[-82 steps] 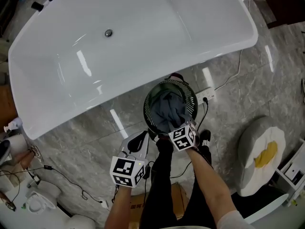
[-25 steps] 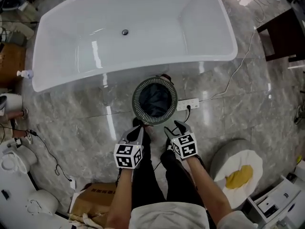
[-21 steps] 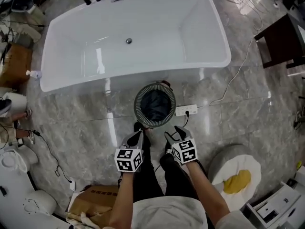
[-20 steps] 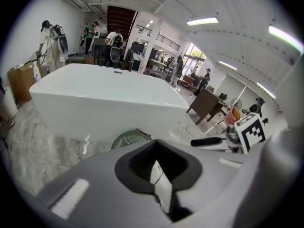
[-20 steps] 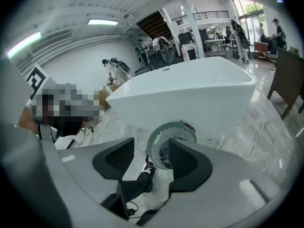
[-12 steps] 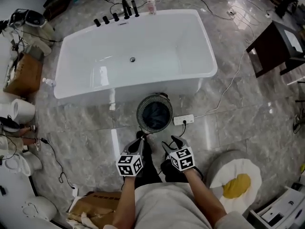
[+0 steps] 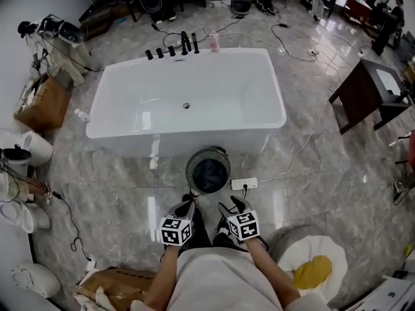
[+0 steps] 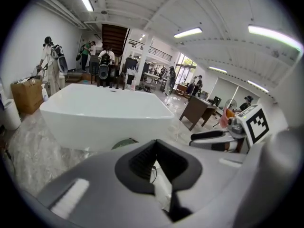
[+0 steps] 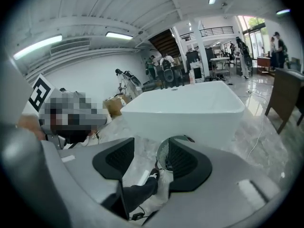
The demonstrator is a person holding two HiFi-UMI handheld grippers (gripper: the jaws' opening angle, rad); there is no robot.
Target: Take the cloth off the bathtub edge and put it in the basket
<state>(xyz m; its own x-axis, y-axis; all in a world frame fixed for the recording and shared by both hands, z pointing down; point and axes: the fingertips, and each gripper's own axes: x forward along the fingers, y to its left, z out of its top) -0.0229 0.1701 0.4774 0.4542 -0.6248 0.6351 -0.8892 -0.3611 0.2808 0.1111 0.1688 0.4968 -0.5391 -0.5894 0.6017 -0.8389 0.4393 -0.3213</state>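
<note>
Cloth (image 7: pixel 209 173) sits in the basket (image 7: pixel 189 172) as a dark bundle, and I see none on the bathtub (image 7: pixel 214 89) edge. The basket stands on the floor just beside the tub's near wall, straight ahead of me, centred between my two grippers. My left gripper (image 7: pixel 185 207) has its jaws a narrow slit apart, with nothing in them. My right gripper (image 7: pixel 230 206) has its jaws wider apart, also empty. Both are about equally near, well short of the basket. I judge the task done.

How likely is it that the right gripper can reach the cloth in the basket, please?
Likely yes: the right gripper, jaws apart and empty, faces the open-topped basket, where the cloth lies uncovered.
</note>
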